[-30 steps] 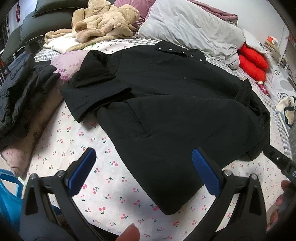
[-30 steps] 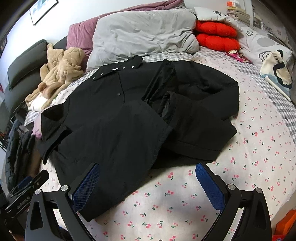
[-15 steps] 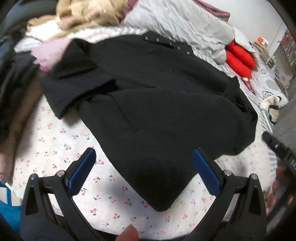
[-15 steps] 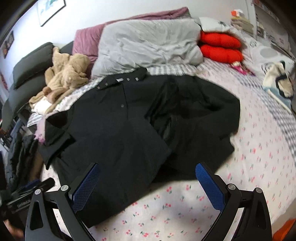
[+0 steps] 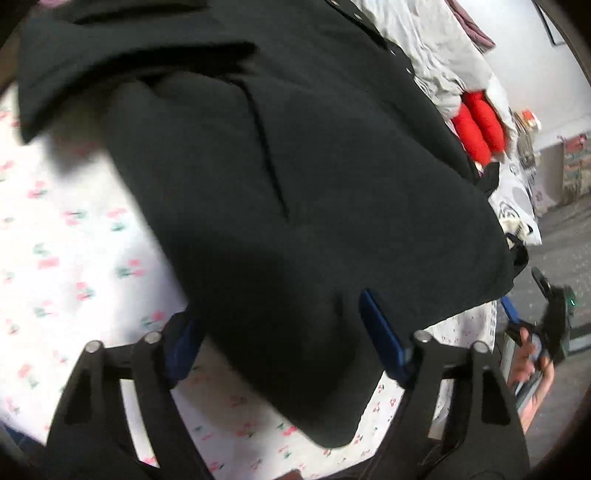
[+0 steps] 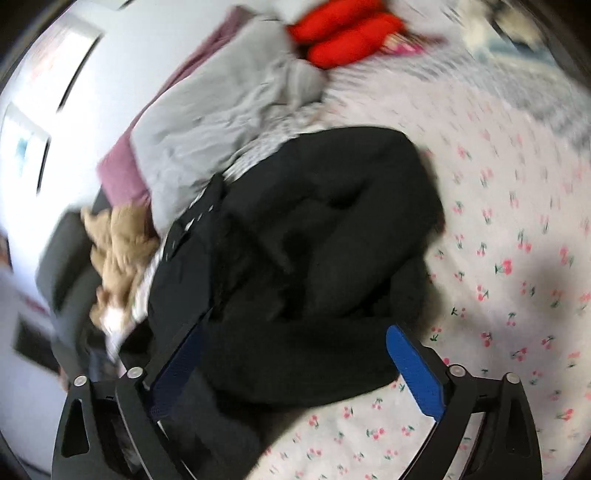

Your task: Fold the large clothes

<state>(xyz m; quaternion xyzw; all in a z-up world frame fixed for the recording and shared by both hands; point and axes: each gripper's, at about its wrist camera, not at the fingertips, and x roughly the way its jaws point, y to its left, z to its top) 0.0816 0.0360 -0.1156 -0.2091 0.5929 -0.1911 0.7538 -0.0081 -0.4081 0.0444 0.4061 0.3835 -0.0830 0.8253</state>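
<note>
The left gripper (image 5: 284,332) is tipped down low over the near hem of the large black padded coat (image 5: 303,177), its jaws spread wide with a blue pad on either side of the hem corner; the cloth lies between them, not pinched. The right gripper (image 6: 295,365) is rolled to one side, so its view of the bed is tilted and blurred. Its jaws are also wide apart, and the bunched lower edge of the same coat (image 6: 314,258) sits in the gap, with neither pad pressing it.

The coat lies spread on the white bedsheet printed with small pink cherries (image 5: 74,240), its snap-button collar toward the head of the bed. Beyond the collar are a crumpled grey quilt (image 6: 221,107) and two red cushions (image 6: 343,33). A tan plush garment (image 6: 118,251) is heaped beside the coat's far shoulder. No containers show in either view.
</note>
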